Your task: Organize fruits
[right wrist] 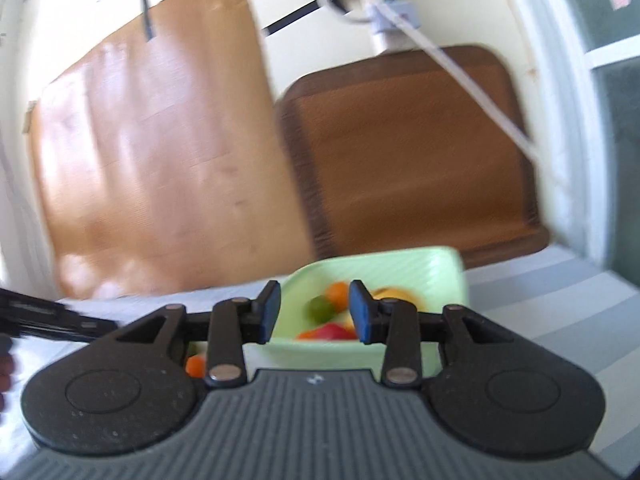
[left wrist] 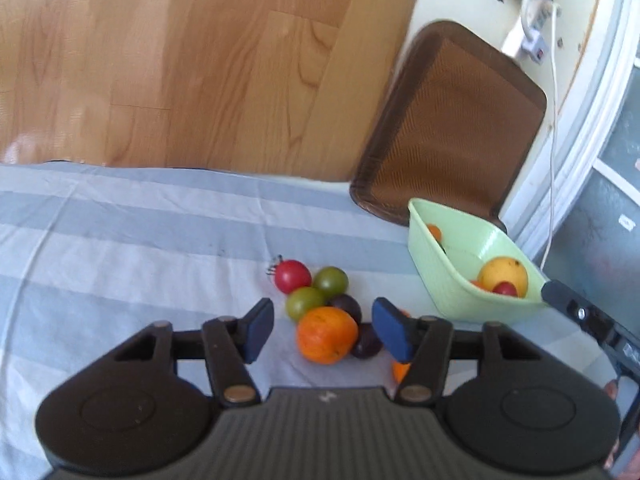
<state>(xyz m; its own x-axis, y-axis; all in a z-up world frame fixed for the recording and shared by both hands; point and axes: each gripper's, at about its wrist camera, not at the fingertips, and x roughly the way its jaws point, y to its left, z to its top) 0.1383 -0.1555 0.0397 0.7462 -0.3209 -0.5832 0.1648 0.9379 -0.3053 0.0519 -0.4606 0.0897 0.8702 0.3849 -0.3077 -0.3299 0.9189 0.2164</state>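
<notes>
A heap of fruit lies on the striped cloth: an orange (left wrist: 326, 334), a red tomato (left wrist: 293, 276), two green fruits (left wrist: 330, 280), two dark plums (left wrist: 346, 306). My left gripper (left wrist: 322, 330) is open, its blue pads either side of the orange, not touching. A pale green basket (left wrist: 448, 276) to the right holds a yellow fruit (left wrist: 503, 274) and small red and orange ones. My right gripper (right wrist: 314, 316) is open and empty just above the basket (right wrist: 452, 276), where a green fruit (right wrist: 320, 308) and a red one (right wrist: 332, 332) show.
A brown mat (left wrist: 456, 120) lies on the floor beyond the table edge, next to wooden flooring (left wrist: 180, 60). A white cable (left wrist: 554, 140) and power strip are at the wall. Part of the right gripper (left wrist: 588, 320) shows beside the basket.
</notes>
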